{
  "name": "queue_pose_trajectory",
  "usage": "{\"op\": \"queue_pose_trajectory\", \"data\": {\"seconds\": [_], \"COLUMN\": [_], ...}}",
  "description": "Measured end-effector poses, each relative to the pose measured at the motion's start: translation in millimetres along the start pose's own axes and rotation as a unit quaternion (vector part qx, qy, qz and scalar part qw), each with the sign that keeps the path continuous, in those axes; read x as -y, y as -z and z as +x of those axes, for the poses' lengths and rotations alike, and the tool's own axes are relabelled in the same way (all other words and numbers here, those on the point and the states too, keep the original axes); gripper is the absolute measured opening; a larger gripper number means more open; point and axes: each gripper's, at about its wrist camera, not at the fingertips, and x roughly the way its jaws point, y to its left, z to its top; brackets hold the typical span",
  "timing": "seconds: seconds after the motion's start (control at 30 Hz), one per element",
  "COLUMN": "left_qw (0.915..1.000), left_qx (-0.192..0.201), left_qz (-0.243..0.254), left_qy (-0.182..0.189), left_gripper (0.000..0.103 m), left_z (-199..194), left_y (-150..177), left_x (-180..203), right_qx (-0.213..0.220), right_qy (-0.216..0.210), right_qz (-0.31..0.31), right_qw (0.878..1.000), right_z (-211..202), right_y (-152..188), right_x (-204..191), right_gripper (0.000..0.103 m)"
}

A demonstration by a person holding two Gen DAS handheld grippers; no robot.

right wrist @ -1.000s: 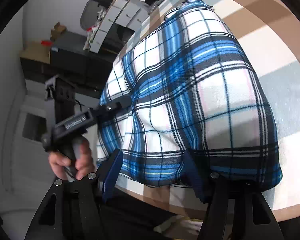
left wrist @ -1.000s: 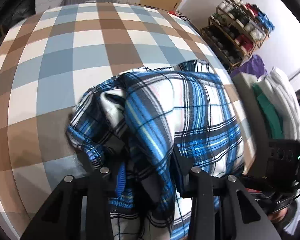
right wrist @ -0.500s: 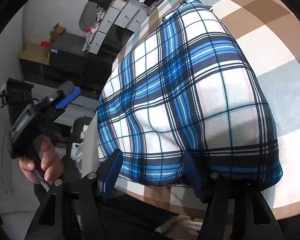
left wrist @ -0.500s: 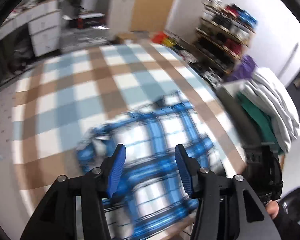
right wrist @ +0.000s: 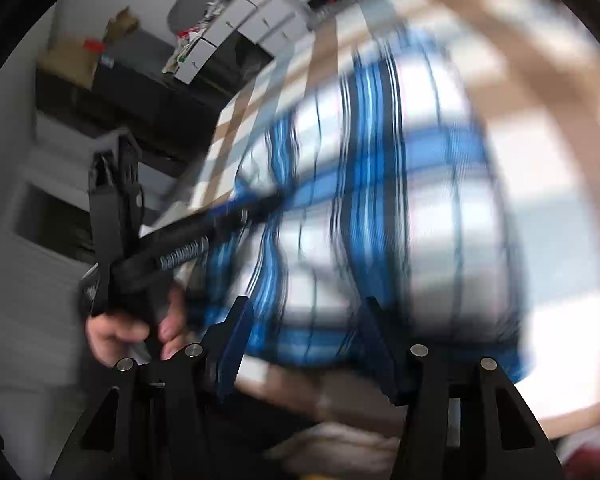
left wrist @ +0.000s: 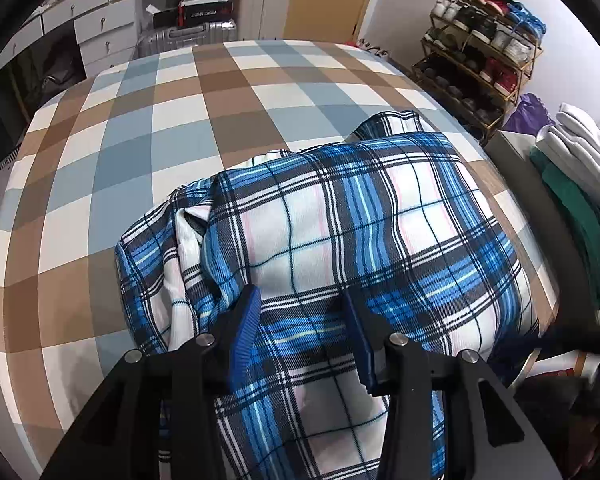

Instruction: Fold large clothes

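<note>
The bed [left wrist: 172, 128], under a brown, blue and white checked cover, stretches ahead of both grippers; the folded blue plaid shirt [left wrist: 372, 232] lies on its near edge, directly before and beneath the left gripper [left wrist: 300, 332], whose fingers are spread apart over the cloth, grasping nothing; the right gripper [right wrist: 304, 340], in a blurred view, is likewise parted and empty, the shirt just ahead of it; right of the left gripper sits a stack of clothes [left wrist: 580, 184]; beyond it, a shoe rack [left wrist: 484, 48].

Home bedroom: checked bed [left wrist: 148, 128], shoe rack [left wrist: 480, 60], dresser [left wrist: 88, 24].
</note>
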Motion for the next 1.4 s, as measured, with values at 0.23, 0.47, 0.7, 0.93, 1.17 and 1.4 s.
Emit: {"op": "queue_pose_trajectory", "data": {"seconds": [0.23, 0.47, 0.7, 0.93, 1.17, 1.4], "left_qw": [0.9996, 0.9994, 0.9912, 0.9916, 0.9985, 0.9906], "left_qx": [-0.009, -0.02, -0.102, -0.094, -0.029, -0.067], "left_qz": [-0.005, 0.017, 0.062, 0.045, -0.026, -0.119], "left_qy": [0.026, -0.023, -0.058, -0.077, -0.038, 0.01], "left_gripper": [0.037, 0.037, 0.037, 0.038, 0.043, 0.069], "left_z": [6.9, -42.8, -9.7, 3.1, -45.7, -26.4], "left_y": [-3.5, 13.5, 60.7, 55.6, 40.9, 19.3], "left_x": [-3.8, 9.2, 20.9, 20.6, -19.1, -61.3], "right_qx": [-0.096, -0.121, -0.097, -0.091, -0.031, -0.017], "right_qy": [0.197, 0.217, 0.174, 0.183, 0.092, 0.032], "right_qz": [-0.111, -0.102, -0.139, -0.109, -0.069, 0.045], "right_qw": [0.969, 0.963, 0.97, 0.973, 0.993, 0.998], "right_z": [58.6, 73.9, 9.0, 36.1, -22.2, -20.7], "right_y": [-70.5, -71.9, -27.9, 2.7, -7.8, -47.5], "right_x": [-19.2, -7.2, -30.3, -7.7, 6.5, 79.9], "right_gripper": [0.046, 0.047, 0.046, 0.049, 0.055, 0.093]}}
